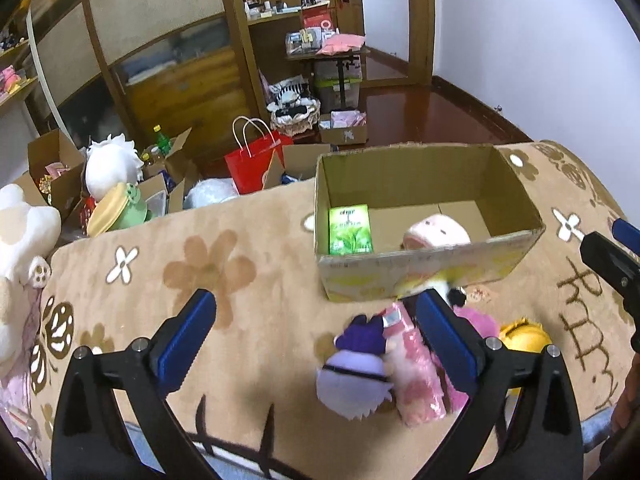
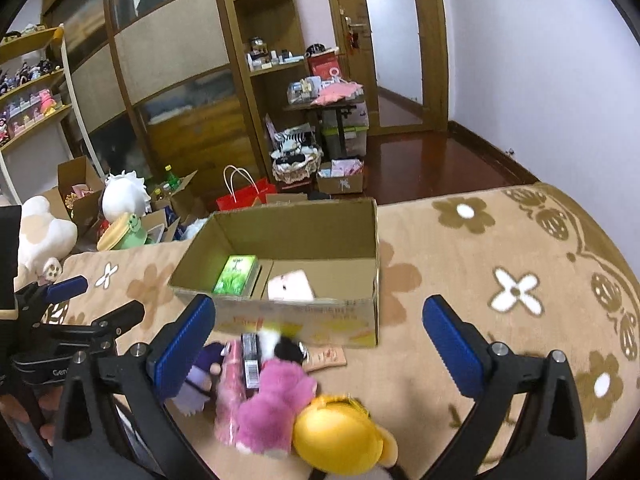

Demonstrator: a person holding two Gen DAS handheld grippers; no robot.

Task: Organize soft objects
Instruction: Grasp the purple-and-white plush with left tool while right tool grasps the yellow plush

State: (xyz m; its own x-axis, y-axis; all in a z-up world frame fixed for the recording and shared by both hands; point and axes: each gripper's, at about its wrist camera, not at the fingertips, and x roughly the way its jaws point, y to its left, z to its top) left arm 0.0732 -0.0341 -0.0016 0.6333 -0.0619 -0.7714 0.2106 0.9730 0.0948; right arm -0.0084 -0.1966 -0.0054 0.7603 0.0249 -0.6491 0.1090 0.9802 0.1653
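Note:
An open cardboard box (image 1: 424,272) stands on the flowered brown blanket (image 1: 224,272); it holds a green packet (image 1: 350,229) and a pale pink plush (image 1: 436,233). In front of it lie a purple plush (image 1: 356,376), a pink wrapped pack (image 1: 414,372), a pink plush (image 2: 276,408) and a yellow plush (image 2: 340,436). My left gripper (image 1: 316,336) is open above the blanket, its right finger over the pile. My right gripper (image 2: 320,340) is open above the same pile. The box also shows in the right wrist view (image 2: 304,312).
A large cream plush (image 1: 20,240) lies at the blanket's left edge. Beyond the blanket, the floor holds a red paper bag (image 1: 252,160), open cartons, a white plush (image 1: 112,164) and a green-and-yellow plush (image 1: 120,212). Wooden cabinets and shelves stand behind.

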